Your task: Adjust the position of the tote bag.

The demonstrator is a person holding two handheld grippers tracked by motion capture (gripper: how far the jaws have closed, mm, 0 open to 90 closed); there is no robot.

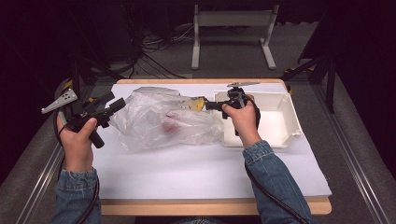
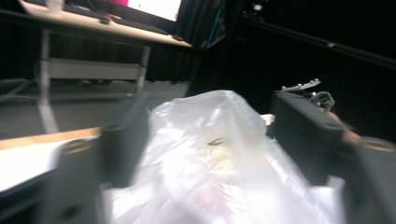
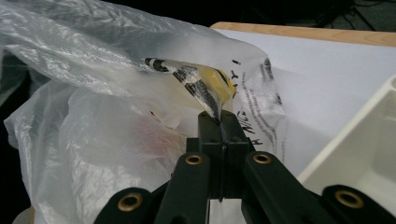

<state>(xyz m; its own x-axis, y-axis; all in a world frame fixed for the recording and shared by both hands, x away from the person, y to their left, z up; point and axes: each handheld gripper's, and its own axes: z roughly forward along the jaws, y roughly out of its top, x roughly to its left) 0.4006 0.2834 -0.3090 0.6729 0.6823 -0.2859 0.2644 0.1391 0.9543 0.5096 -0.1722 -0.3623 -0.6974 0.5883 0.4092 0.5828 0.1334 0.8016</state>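
Clamped on a fold of the clear plastic bag (image 3: 140, 116), the right gripper (image 3: 219, 119) has its two black jaws pressed together, with a strip of printed film and a yellow patch pinched between their tips. From the high view the right gripper (image 1: 208, 105) reaches leftward from above the left wall of the white plastic bin (image 1: 289, 122), which stands at the far right corner of the table (image 1: 210, 172), and the right hand (image 1: 243, 119) holding it sits over the bin's left side. The bag (image 1: 163, 121) lies crumpled on the white sheet that covers the table, toward the far edge and left of centre, its right end touching the bin and lifted a little where the jaws hold it. Something pinkish shows faintly through the film, too blurred to name. At the left edge of the table the left gripper (image 1: 114, 105) is held by the left hand (image 1: 77, 137) and points toward the bag's left end; its jaws stand apart. In the left gripper view those jaws rise on either side of the bag (image 2: 219, 154), blurred, and the film bulges between them without either pad clearly pressing on it. Both denim sleeves come in from the near edge.
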